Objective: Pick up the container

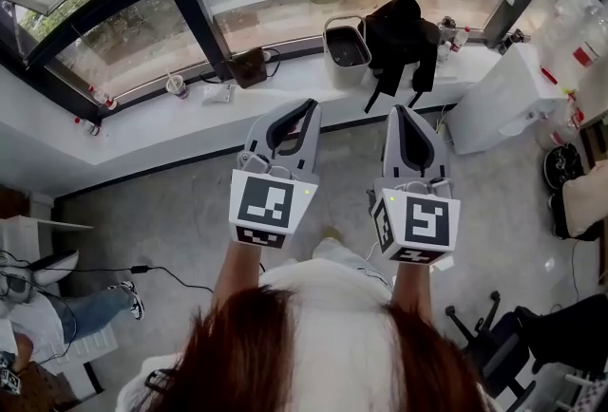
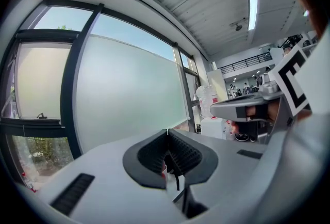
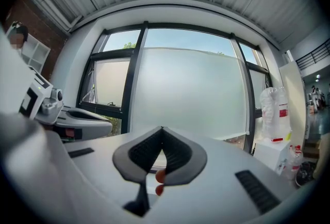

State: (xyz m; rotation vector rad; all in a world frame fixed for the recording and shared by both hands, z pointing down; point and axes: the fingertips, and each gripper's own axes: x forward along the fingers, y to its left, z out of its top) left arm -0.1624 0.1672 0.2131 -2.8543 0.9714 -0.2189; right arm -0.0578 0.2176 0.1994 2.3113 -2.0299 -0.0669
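Note:
A grey open container [image 1: 347, 49] with a handle stands on the white window sill [image 1: 142, 121], beside a black garment [image 1: 399, 38]. Both grippers are held in the air well short of the sill, pointing toward the window. My left gripper [image 1: 311, 104] has its jaws closed tip to tip with nothing between them, as the left gripper view also shows [image 2: 167, 131]. My right gripper [image 1: 397, 109] is likewise shut and empty [image 3: 162, 128]. Neither gripper view shows the container; both look at the frosted window pane.
On the sill are a cup with a straw [image 1: 177, 85], a brown bag [image 1: 249, 66] and bottles [image 1: 454, 35]. A white cabinet [image 1: 499, 97] stands at the right. A seated person's legs [image 1: 85, 310] are at the left, an office chair [image 1: 494, 344] at lower right.

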